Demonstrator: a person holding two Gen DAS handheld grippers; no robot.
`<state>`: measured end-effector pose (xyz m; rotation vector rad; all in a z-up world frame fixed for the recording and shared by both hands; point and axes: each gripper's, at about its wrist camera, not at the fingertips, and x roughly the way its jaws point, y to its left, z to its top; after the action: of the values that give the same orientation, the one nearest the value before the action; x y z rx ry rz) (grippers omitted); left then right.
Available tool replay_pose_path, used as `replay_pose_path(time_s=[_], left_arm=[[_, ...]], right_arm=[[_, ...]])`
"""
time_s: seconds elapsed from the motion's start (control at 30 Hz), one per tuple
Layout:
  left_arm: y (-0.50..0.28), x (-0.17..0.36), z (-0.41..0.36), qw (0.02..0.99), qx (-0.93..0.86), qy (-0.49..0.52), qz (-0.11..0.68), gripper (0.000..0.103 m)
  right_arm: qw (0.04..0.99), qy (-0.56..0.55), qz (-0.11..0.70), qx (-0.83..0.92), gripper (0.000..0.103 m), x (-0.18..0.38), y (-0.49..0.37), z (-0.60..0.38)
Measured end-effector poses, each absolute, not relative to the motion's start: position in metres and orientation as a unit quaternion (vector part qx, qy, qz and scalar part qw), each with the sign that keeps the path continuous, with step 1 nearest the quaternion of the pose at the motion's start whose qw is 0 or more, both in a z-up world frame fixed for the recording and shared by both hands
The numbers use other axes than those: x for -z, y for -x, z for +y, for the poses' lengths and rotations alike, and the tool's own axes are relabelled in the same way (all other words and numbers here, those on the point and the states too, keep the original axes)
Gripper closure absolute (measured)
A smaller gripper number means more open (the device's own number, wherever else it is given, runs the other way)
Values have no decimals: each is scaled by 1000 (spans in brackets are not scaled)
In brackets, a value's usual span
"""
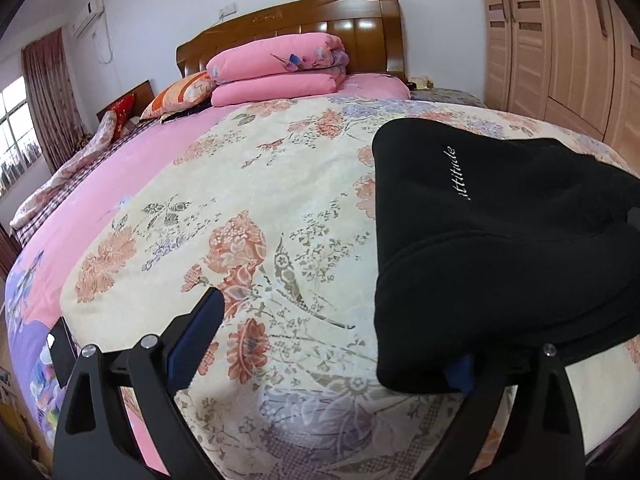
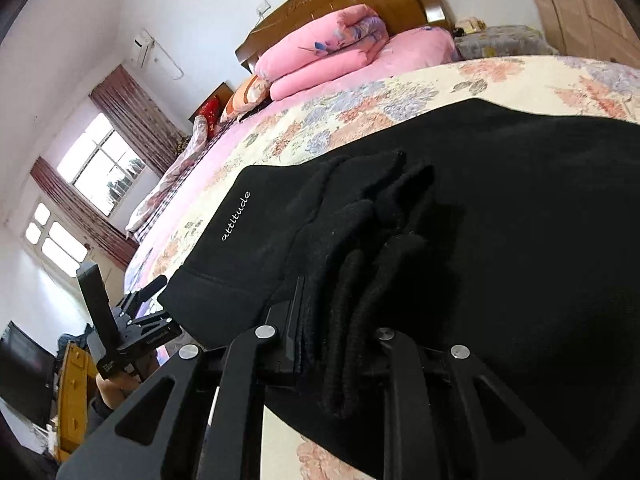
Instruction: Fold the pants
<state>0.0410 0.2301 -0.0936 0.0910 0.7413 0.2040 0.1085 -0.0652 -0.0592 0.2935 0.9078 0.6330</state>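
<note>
Black pants (image 1: 500,240) with white "attitude" lettering lie folded on the floral bedspread (image 1: 260,220). My left gripper (image 1: 332,344) is open; its left finger (image 1: 200,336) is over bare bedspread and its right finger is hidden under the pants' near corner. In the right wrist view the pants (image 2: 500,200) fill the frame. My right gripper (image 2: 340,312) is shut on a bunched stack of the pants' edges. The left gripper (image 2: 140,312) shows at the left of this view, at the pants' corner.
Folded pink quilts (image 1: 280,72) and pillows lie at the wooden headboard (image 1: 304,20). A wardrobe (image 1: 560,40) stands on the right. A window with curtains (image 2: 100,168) is on the left. The bed's pink sheet (image 1: 100,208) runs along the left side.
</note>
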Motion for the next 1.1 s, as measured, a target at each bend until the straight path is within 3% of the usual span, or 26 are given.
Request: replay_pose_path(time_s=[0.17, 0.23, 0.3, 0.37, 0.47, 0.57, 0.8, 1.1], left_arm=[[-43, 96, 234, 922, -97, -35, 372, 3], [-38, 89, 228, 914, -97, -63, 390, 3], [-21, 72, 220, 906, -86, -103, 402, 3], [4, 40, 219, 922, -59, -99, 370, 3], [15, -5, 226, 952, -11, -7, 305, 3], [-12, -14, 212, 952, 53, 47, 296, 3], [-80, 66, 157, 914, 67, -15, 399, 12], [-73, 91, 154, 922, 45, -47, 381, 9]], right_arm=[[817, -175, 460, -300, 85, 81, -122, -75], [815, -164, 473, -290, 75, 75, -122, -76], [821, -135, 482, -275, 56, 61, -118, -78], [860, -71, 440, -250, 48, 36, -106, -80], [888, -5, 386, -249, 48, 14, -99, -65], [887, 36, 363, -282, 48, 10, -99, -31], [866, 131, 386, -290, 48, 52, -99, 3], [868, 96, 381, -305, 42, 71, -100, -10]])
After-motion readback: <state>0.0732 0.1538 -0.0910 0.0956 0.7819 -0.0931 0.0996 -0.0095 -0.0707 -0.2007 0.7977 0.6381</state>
